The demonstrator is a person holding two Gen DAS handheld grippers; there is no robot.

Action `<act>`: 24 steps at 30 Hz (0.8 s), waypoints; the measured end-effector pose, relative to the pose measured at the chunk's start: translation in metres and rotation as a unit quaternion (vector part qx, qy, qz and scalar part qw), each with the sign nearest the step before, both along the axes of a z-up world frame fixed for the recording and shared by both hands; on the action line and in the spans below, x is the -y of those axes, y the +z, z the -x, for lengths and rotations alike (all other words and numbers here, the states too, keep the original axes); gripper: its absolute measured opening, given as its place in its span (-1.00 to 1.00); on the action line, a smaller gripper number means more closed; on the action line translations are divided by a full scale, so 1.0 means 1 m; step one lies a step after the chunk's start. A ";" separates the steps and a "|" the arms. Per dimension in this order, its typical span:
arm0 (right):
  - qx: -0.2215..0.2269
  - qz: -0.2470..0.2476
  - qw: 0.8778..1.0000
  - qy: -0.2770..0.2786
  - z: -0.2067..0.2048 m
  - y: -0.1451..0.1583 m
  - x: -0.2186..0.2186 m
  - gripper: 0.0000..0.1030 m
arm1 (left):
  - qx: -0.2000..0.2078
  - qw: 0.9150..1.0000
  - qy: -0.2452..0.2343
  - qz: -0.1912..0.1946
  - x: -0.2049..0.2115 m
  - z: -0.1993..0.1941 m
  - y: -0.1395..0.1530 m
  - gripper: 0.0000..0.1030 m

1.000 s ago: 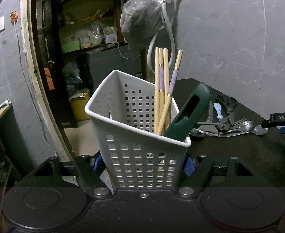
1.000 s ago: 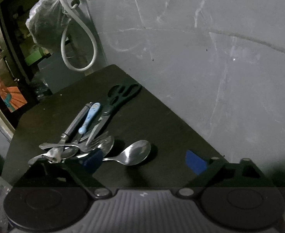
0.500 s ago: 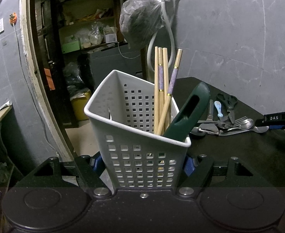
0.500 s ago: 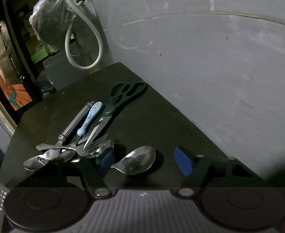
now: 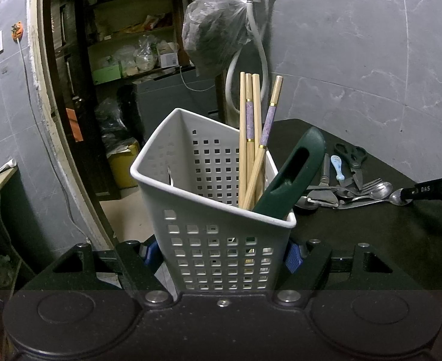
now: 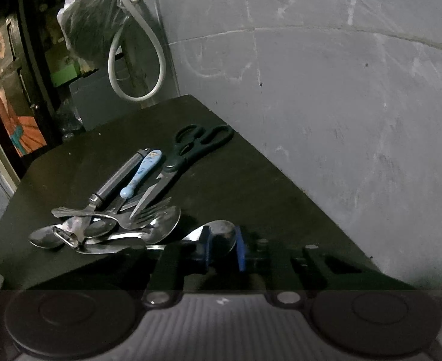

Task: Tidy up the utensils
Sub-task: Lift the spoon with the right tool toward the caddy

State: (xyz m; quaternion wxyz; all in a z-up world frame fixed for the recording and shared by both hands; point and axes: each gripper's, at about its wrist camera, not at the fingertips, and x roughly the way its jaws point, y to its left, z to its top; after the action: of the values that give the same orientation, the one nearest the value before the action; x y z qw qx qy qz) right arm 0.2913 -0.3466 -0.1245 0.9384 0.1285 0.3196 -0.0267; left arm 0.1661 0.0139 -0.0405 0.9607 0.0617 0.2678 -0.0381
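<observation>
The left gripper (image 5: 221, 251) is clamped on the white basket (image 5: 211, 210), whose chopsticks (image 5: 252, 138) and dark green handle (image 5: 293, 177) stand just ahead of its fingers; it should stay upright and steady. Off to its right, across the black table (image 6: 251, 180), the right gripper (image 6: 222, 248) has just been closing, its blue pads flanking the spoon (image 6: 217, 230) bowl. Whether they press it yet I cannot tell. To its left lies the utensil heap (image 6: 115, 219). Lift straight, judging grip before swinging over.
</observation>
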 end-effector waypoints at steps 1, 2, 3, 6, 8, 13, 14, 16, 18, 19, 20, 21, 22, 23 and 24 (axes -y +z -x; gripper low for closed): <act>0.002 -0.006 1.000 0.000 0.001 0.000 0.001 -0.71 | 0.000 1.000 0.000 0.000 0.000 0.000 0.000 0.49; 0.002 -0.011 1.000 -0.001 0.002 0.000 0.003 -0.74 | 0.000 1.000 0.000 0.000 0.000 0.000 0.000 0.49; 0.003 -0.016 1.000 -0.003 0.002 0.000 0.004 -0.75 | 0.000 1.000 0.000 0.000 0.000 0.000 0.000 0.49; 0.005 -0.034 0.999 -0.008 0.007 0.002 0.008 -0.80 | 0.000 1.000 -0.001 0.000 0.000 0.000 0.000 0.49; 0.013 -0.045 0.999 -0.007 0.012 0.006 0.011 -0.84 | 0.000 1.000 -0.001 0.000 0.000 0.000 0.000 0.49; 0.042 -0.043 0.998 0.009 0.027 0.024 0.010 -0.92 | 0.000 1.000 -0.002 -0.001 0.000 -0.001 0.001 0.49; 0.048 -0.040 0.998 0.014 0.029 0.029 0.008 -0.93 | 0.000 1.000 -0.003 -0.001 0.000 -0.001 0.001 0.49; 0.060 -0.026 0.998 0.026 0.034 0.038 0.004 -0.95 | 0.000 1.000 -0.002 0.000 0.000 -0.001 0.001 0.49; 0.075 0.004 0.996 0.042 0.040 0.050 -0.003 -0.96 | 0.000 1.000 -0.003 0.000 0.000 -0.001 0.001 0.49; 0.084 0.020 0.995 0.054 0.043 0.056 -0.007 -0.97 | 0.000 1.000 -0.003 0.000 0.000 -0.001 0.001 0.49; 0.089 0.036 0.993 0.064 0.045 0.062 -0.012 -0.97 | 0.001 1.000 -0.003 0.001 0.000 -0.002 0.002 0.49; 0.094 0.060 0.991 0.077 0.046 0.067 -0.018 -0.97 | 0.001 1.000 -0.003 0.002 0.000 -0.002 0.001 0.49; 0.099 0.078 0.988 0.088 0.048 0.072 -0.024 -0.98 | 0.001 1.000 -0.003 0.002 0.000 -0.002 0.002 0.49; 0.106 0.101 0.984 0.102 0.050 0.078 -0.030 -0.98 | 0.001 1.000 -0.003 0.003 0.000 -0.002 0.002 0.49; 0.111 0.119 0.980 0.114 0.052 0.082 -0.037 -0.99 | 0.002 1.000 -0.003 0.004 0.000 -0.002 0.002 0.49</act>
State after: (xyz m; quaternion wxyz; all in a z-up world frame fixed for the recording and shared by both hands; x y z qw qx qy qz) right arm 0.2394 -0.3097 -0.0425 0.9735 -0.0188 0.2207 0.0571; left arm 0.1683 0.0142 -0.0387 0.9613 0.0592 0.2657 -0.0422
